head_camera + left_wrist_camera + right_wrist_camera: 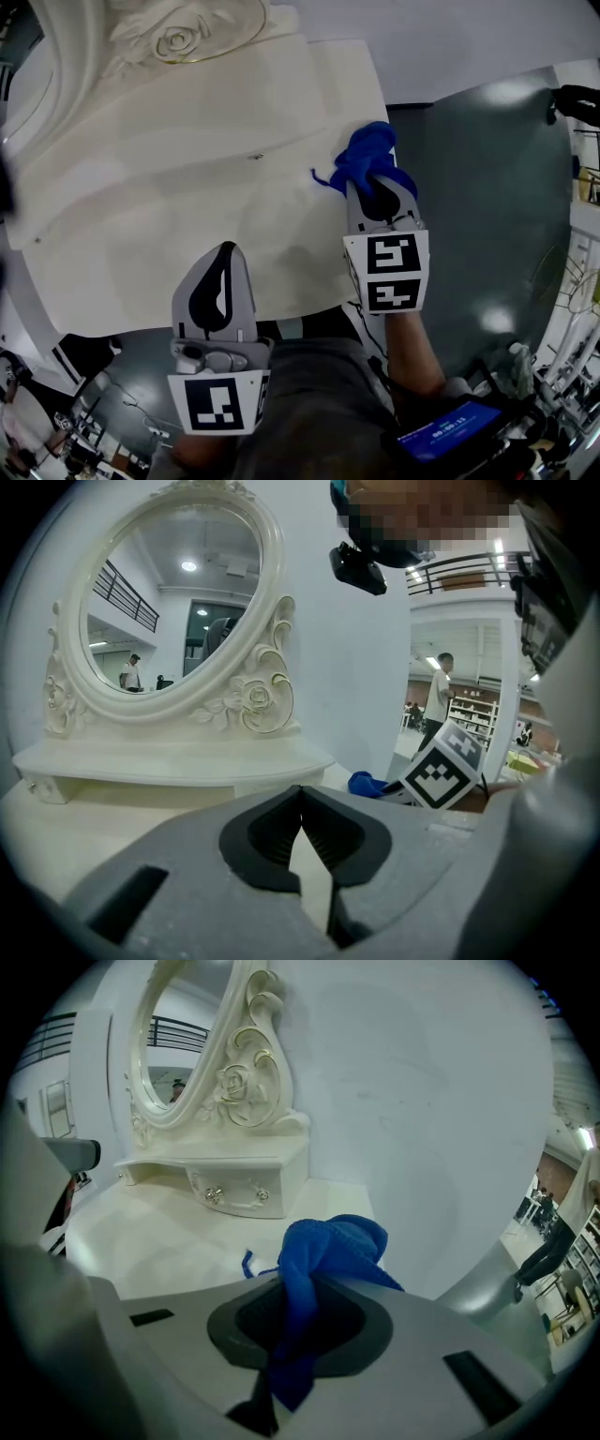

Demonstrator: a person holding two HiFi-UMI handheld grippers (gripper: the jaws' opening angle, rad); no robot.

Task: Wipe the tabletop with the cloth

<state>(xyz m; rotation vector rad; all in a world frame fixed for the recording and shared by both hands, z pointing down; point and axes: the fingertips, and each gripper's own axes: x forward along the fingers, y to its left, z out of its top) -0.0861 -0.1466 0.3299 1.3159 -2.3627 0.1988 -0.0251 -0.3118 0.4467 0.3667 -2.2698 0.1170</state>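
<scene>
A blue cloth (367, 161) is bunched at the right edge of the white tabletop (187, 197). My right gripper (379, 192) is shut on the cloth, which hangs out of its jaws in the right gripper view (323, 1260). My left gripper (221, 277) is over the front edge of the tabletop, shut, with nothing between its jaws. In the left gripper view the left gripper (302, 841) points at the mirror, and the blue cloth (366, 783) shows small at the right beside the other gripper's marker cube (441, 766).
An ornate white oval mirror (173, 621) stands on a raised shelf with a small drawer (230, 1194) at the back of the tabletop. A white wall (422, 1101) rises behind it. Grey floor (487, 216) lies to the right of the table.
</scene>
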